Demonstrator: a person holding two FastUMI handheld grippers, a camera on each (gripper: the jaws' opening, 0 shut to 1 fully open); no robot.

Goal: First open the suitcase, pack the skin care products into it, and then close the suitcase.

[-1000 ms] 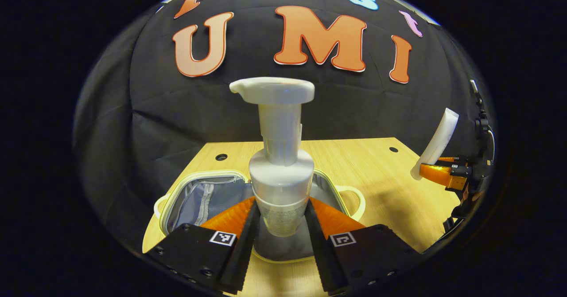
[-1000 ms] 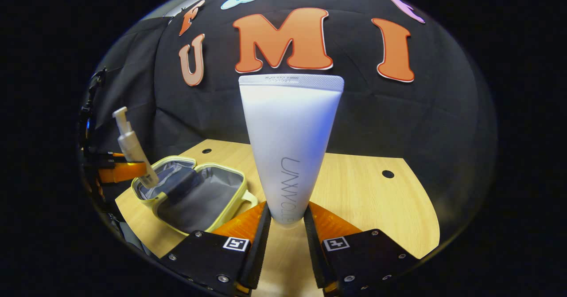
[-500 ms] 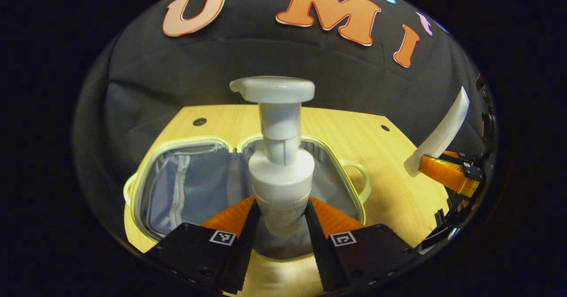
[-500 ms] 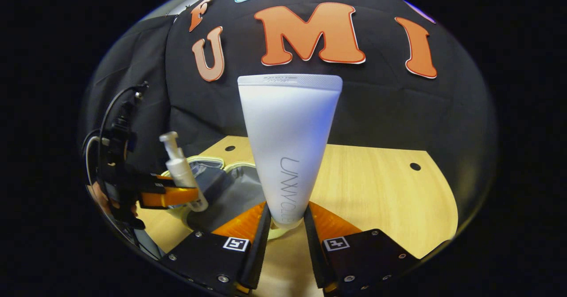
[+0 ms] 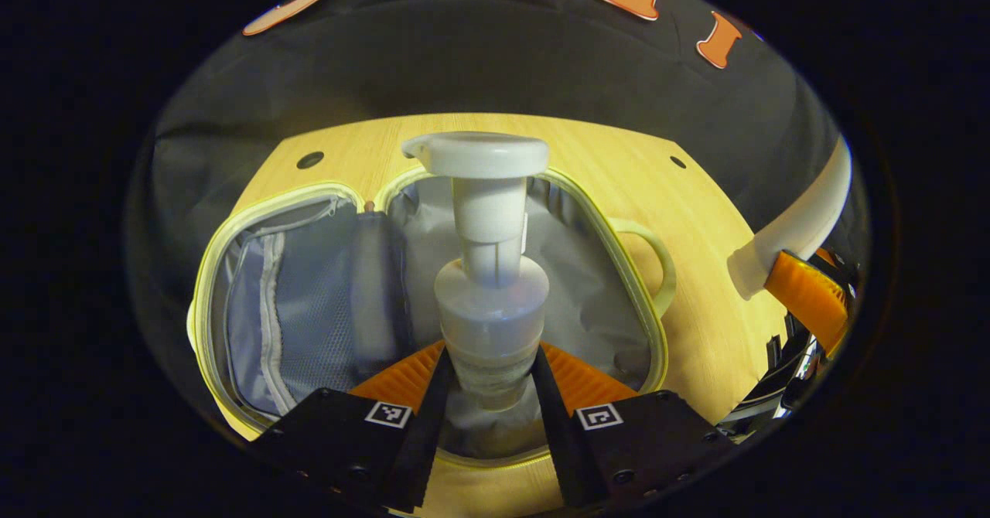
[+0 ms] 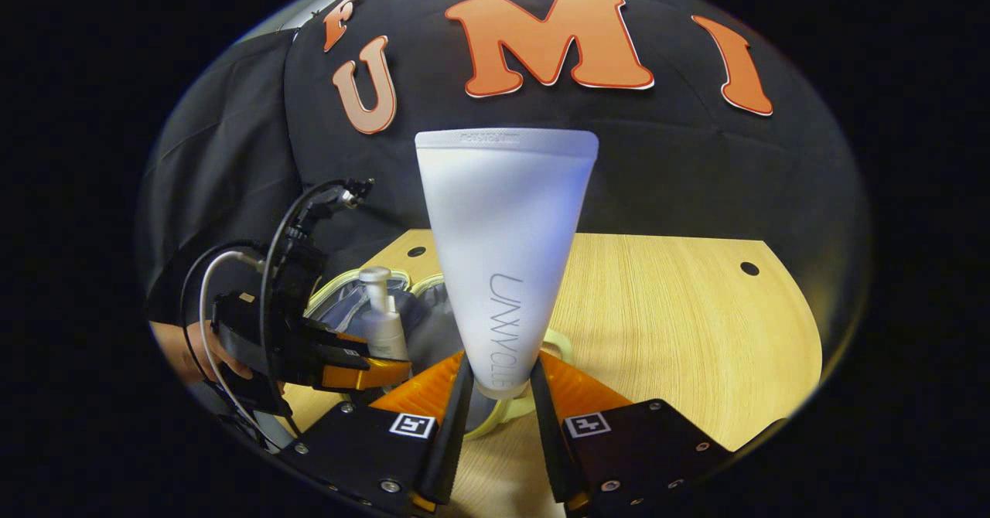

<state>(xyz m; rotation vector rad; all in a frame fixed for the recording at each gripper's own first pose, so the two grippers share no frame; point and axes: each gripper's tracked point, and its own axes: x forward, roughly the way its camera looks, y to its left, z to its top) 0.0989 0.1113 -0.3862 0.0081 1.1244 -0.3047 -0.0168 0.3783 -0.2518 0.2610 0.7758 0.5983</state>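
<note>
Suitcase (image 5: 255,216) lies open flat on the wooden table (image 5: 696,216), both halves showing grey lining; the half with a mesh zip pocket sits to the left of the left claw, the plain half straight ahead of and below it. A loop handle sticks out on the right rim.

Left claw (image 5: 489,383): pinching a pump bottle (image 5: 491,309) low on its body, both fingers pressed against it. Bottle stands upright between the fingers, pump head on top, hanging over the plain half of the suitcase. It looks clear of the lining, though I cannot be sure of the gap.

Right claw (image 6: 499,390): pinching a white tube (image 6: 506,255) near its cap end, crimped end up, both fingers against it. It holds off to the right of the suitcase, over the table near the handle. From the right gripper view the left claw with its bottle shows ahead and to the left, with a hand (image 6: 182,348) behind it.

Step in hand, by my reading: packing. Opening is done; neither product is in yet.

Next move likely calls for lowering the bottle into the plain half, then spreading the left claw and clearing out. An upright pump bottle may tip on soft lining, so laying it down seems safer. The tube would follow, then the lid.
</note>
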